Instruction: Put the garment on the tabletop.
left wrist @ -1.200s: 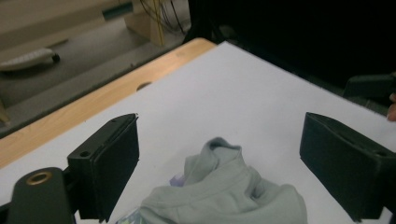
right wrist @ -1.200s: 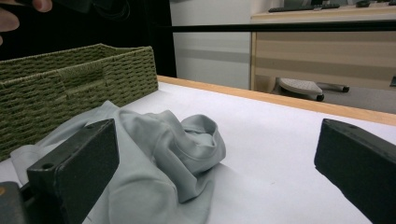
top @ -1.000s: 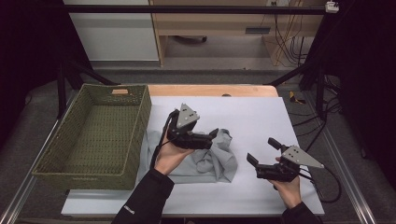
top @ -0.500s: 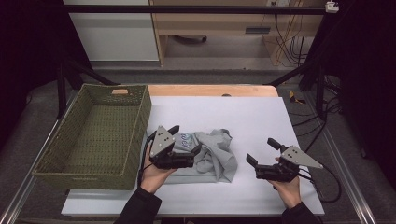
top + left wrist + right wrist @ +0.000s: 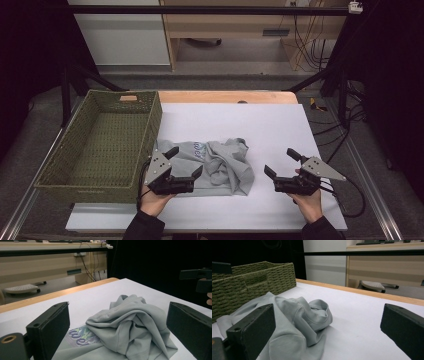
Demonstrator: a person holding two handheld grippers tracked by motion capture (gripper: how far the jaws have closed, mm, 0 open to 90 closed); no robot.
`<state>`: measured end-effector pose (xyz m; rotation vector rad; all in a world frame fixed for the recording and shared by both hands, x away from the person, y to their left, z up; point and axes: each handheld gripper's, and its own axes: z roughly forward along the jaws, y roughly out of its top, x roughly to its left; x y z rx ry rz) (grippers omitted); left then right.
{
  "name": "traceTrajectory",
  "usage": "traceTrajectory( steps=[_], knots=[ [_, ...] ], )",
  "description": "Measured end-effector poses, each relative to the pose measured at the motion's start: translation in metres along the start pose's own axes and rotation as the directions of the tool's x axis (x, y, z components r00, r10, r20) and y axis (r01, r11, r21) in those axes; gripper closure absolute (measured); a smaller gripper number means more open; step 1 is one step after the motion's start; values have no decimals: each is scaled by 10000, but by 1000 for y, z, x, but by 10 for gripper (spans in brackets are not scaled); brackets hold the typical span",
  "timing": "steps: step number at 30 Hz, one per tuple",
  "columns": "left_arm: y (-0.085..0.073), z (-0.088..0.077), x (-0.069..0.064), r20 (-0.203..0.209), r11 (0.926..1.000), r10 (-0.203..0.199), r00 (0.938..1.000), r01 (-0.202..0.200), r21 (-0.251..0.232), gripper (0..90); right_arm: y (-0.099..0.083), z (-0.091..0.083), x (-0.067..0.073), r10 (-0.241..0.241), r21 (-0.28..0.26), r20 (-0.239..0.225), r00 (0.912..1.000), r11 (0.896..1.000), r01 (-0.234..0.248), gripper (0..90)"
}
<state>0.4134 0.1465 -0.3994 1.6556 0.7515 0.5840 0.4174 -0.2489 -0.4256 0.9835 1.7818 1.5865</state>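
Note:
A crumpled grey garment (image 5: 220, 162) with a blue printed patch lies on the white table (image 5: 235, 120), just right of the basket. In the left gripper view the garment (image 5: 127, 320) bunches up between the two wide-apart jaws, print (image 5: 80, 336) facing up. My left gripper (image 5: 185, 162) rests open at the garment's left edge, with nothing held. My right gripper (image 5: 281, 163) stands open on the bare table to the right of the cloth, a short gap away. In the right gripper view the garment (image 5: 297, 320) lies ahead and to the left.
A green woven basket (image 5: 102, 142) with nothing in it stands at the table's left, close against the garment. The basket's wall (image 5: 254, 280) rises behind the cloth in the right gripper view. A wooden desk and cables lie beyond the table's far edge.
My left gripper came down and toward the near left, from above the garment to the table beside it, and the cloth it carried now lies released. The right gripper held still.

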Motion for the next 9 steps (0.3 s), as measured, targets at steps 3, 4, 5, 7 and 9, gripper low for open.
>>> traceTrajectory(
  steps=[3,4,5,7,9],
  knots=[
    [-3,0,0,68,9999,-114,9999,115,-25,40,-1,0,0,58,39,8,10000,10000,-58,4],
    [-4,0,0,67,10000,-24,10000,23,22,38,-1,0,0,65,50,7,10000,10000,-65,4],
    [-4,0,0,38,10000,44,10000,-44,35,36,-1,0,0,64,43,-9,10000,10000,-64,4],
    [-4,-1,-1,88,10000,21,10000,-21,45,35,-1,0,0,56,56,-7,10000,10000,-56,4],
    [-4,-1,0,104,10000,17,9999,-17,19,34,-1,0,1,53,51,12,10000,10000,-53,4]
  ],
)
